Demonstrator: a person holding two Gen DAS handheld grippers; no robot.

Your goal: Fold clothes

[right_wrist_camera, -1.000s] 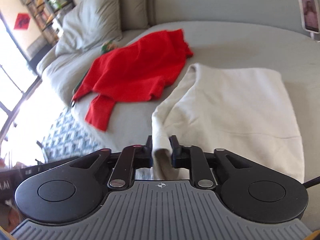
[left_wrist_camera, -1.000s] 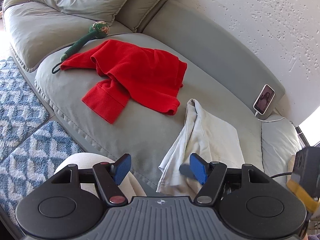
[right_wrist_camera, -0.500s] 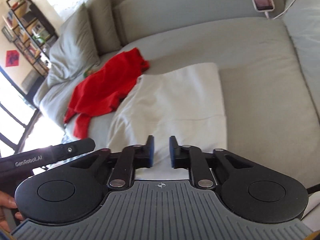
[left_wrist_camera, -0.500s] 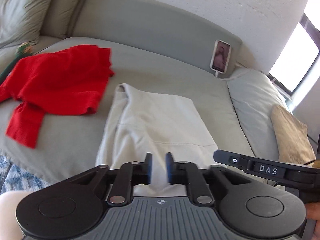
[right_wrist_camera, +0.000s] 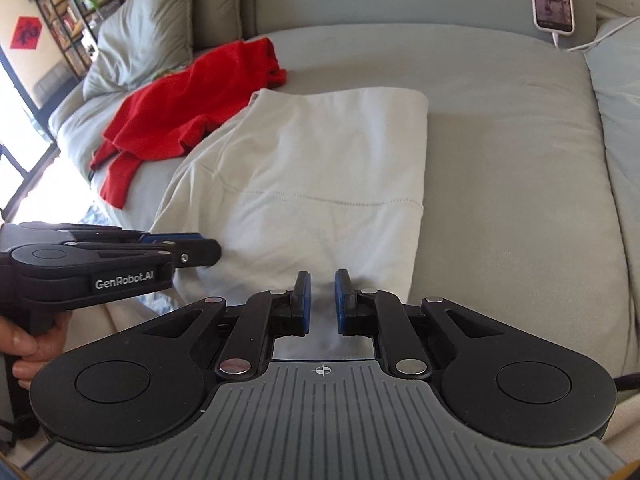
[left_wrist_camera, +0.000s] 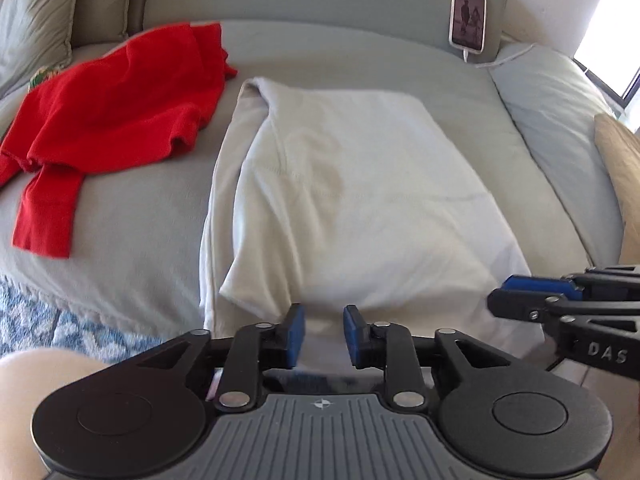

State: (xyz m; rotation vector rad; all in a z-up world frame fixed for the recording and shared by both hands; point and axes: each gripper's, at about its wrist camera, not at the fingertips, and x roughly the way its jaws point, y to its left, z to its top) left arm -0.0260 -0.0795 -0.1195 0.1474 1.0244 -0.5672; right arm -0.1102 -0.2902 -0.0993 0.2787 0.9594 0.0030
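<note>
A cream sweatshirt (left_wrist_camera: 360, 200) lies folded lengthwise on the grey sofa seat (left_wrist_camera: 120, 208); it also shows in the right wrist view (right_wrist_camera: 320, 176). A red garment (left_wrist_camera: 116, 104) lies crumpled to its left, also in the right wrist view (right_wrist_camera: 192, 108). My left gripper (left_wrist_camera: 323, 334) hovers at the sweatshirt's near hem, its jaws a small gap apart with cream cloth showing between them. My right gripper (right_wrist_camera: 322, 300) is at the same hem further right, its jaws likewise a small gap apart over cloth. Each gripper shows in the other's view: the right (left_wrist_camera: 560, 300), the left (right_wrist_camera: 120, 256).
A phone (left_wrist_camera: 468, 20) on a charging cable leans on the sofa back. Grey cushions (right_wrist_camera: 148, 36) sit at the far left, a pale cushion (left_wrist_camera: 560, 128) and a tan pillow (left_wrist_camera: 620, 168) at the right. A blue patterned rug (left_wrist_camera: 48, 320) lies below the sofa edge.
Both grippers swung round to the sweatshirt's near hem. The left jaws went from wide apart to nearly together, then opened slightly. The right let go of the sleeve it pinched.
</note>
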